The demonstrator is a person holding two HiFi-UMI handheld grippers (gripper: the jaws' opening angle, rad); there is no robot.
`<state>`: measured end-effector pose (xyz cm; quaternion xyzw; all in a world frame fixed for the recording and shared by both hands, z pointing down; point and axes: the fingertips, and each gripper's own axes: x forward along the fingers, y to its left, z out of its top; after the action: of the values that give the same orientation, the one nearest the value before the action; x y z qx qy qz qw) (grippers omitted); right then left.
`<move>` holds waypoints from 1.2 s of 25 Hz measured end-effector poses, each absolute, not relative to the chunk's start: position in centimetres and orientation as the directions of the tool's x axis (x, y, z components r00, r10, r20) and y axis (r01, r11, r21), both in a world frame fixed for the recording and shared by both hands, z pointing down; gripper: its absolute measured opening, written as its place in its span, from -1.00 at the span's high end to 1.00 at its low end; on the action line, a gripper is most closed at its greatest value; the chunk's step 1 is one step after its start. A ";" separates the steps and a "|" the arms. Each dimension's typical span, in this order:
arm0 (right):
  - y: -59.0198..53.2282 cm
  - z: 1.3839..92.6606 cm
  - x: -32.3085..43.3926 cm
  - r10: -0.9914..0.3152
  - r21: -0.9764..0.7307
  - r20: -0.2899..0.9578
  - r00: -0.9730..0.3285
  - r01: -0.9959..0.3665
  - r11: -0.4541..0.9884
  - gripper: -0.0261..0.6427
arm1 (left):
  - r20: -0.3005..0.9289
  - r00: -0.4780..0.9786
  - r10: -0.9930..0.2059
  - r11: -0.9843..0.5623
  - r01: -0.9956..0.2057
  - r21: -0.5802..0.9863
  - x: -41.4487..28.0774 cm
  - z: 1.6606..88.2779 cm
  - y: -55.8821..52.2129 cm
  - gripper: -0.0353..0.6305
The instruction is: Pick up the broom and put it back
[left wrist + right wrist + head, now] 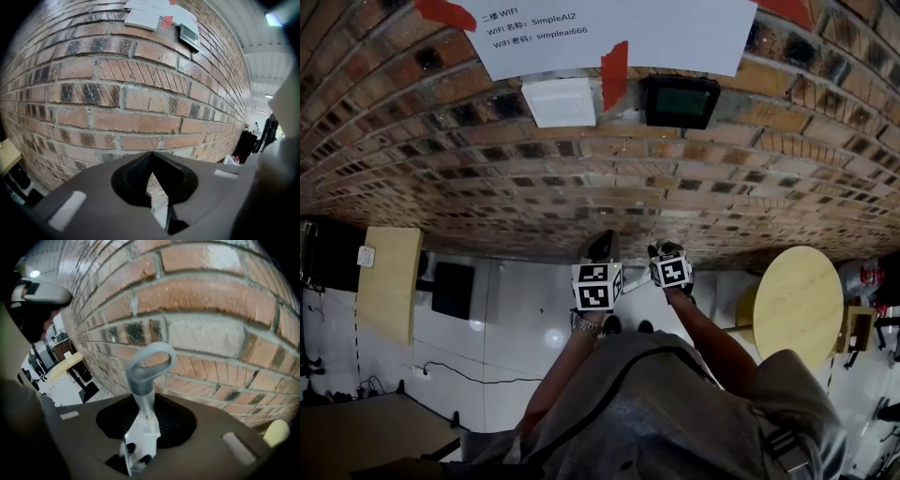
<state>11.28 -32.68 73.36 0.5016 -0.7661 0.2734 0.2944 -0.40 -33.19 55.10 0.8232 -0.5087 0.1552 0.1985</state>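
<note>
The broom's grey handle (146, 380), ending in a hanging loop, stands up between the black pads of my right gripper (145, 414), which is shut on it close to the brick wall (206, 301). The broom's head is hidden. My left gripper (151, 157) points at the wall with its jaw tips together and nothing in them. In the head view both marker cubes sit side by side above the person's arms, the left gripper (600, 248) beside the right gripper (664, 253), just in front of the wall's base.
A round wooden table (797, 305) stands at the right, a rectangular wooden table (389, 281) and a black box (453, 289) at the left. A cable (478, 377) runs over the white floor. On the wall hang a paper notice (609, 33), a white box (560, 101) and a black device (680, 100).
</note>
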 end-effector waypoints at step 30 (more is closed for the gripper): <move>-31.8 76.9 11.5 -0.591 -0.170 0.742 -0.318 -0.941 0.292 0.47 | 0.549 0.346 -0.761 -0.328 -0.935 0.135 -0.8 58.0 -25.2 0.88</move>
<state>11.51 -31.82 76.90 0.5096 -0.7514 0.3069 0.2855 -0.84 -25.22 58.02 0.7903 -0.5364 0.1981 0.2201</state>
